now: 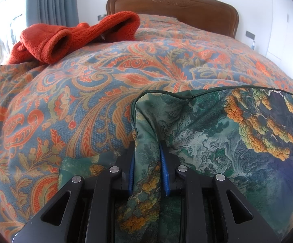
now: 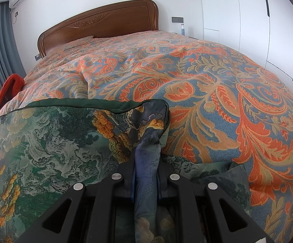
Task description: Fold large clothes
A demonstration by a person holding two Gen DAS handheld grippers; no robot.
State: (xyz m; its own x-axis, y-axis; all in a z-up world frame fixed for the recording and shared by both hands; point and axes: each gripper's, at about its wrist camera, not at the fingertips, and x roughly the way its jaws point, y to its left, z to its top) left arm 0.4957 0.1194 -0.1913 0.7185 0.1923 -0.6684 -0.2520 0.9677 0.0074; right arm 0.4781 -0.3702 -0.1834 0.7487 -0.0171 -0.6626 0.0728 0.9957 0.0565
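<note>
A large green garment (image 1: 217, 141) with a printed landscape and orange flowers lies on the bed, its dark piped edge folded over at the far side. My left gripper (image 1: 147, 147) is shut on its left corner, cloth bunched between the blue pads. My right gripper (image 2: 146, 151) is shut on the right corner of the same garment (image 2: 45, 141), with a bluish fold pinched between the fingers. The fabric stretches between both grippers.
The bed (image 2: 207, 81) has an orange and blue paisley cover. An orange knitted garment (image 1: 65, 38) lies crumpled at the left side, also in the right wrist view (image 2: 6, 89). A wooden headboard (image 1: 172, 8) stands at the far end. White wardrobes (image 2: 247, 20) are on the right.
</note>
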